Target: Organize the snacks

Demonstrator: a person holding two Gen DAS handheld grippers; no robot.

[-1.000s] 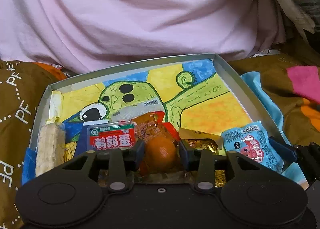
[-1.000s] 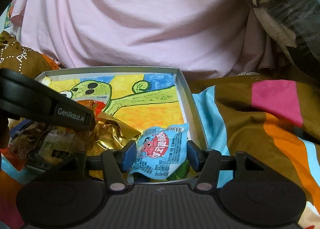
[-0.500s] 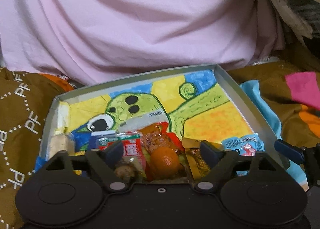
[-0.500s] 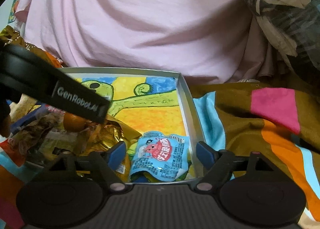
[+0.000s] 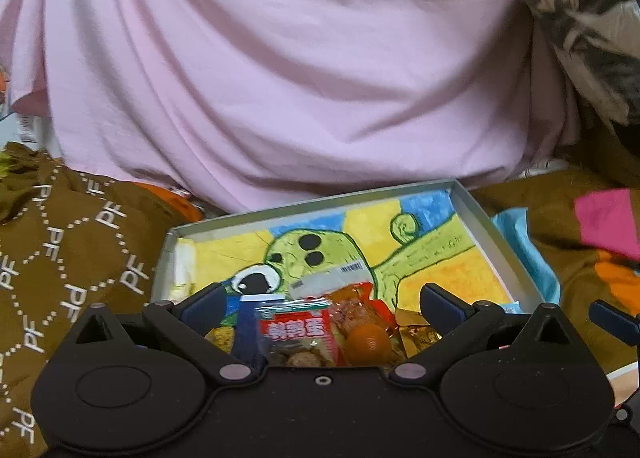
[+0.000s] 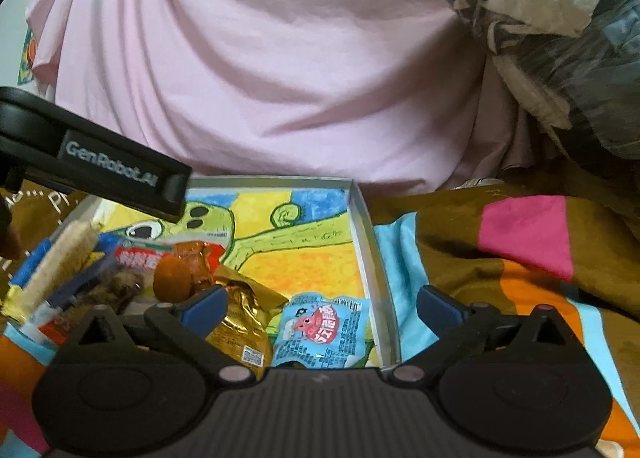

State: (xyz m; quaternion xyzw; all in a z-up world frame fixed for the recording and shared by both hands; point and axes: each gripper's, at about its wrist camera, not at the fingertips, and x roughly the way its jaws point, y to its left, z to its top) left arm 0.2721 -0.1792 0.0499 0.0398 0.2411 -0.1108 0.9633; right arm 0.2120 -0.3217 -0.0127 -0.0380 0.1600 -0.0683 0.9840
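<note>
My landmark is the shallow grey box (image 6: 370, 254) with the green cartoon drawing on its floor; every snack I can see sits in the end of it nearest me.

My right gripper (image 6: 322, 304) hangs just above the box's near right corner. Its jaws have just been opening and stand wide, with nothing pressed between them. The blue packet (image 6: 324, 332) lies flat on the box floor straight below and ahead of that gap, right against the right wall. It looks roughly square, so I read no strong long axis; its crimped top edge points toward the far end of the box.

My left gripper (image 5: 320, 304) has likewise just been opening and grips nothing. Under its gap sit the red-labelled packet (image 5: 296, 332) and the orange round snack (image 5: 366, 342), touching each other, toward the left of the box's near end. The pale crispy bar (image 6: 60, 270) lies further left, its long axis running from near end toward far end, tilted.

I judge both drops done. The far half of the box is bare, so the next snack has room there.
</note>
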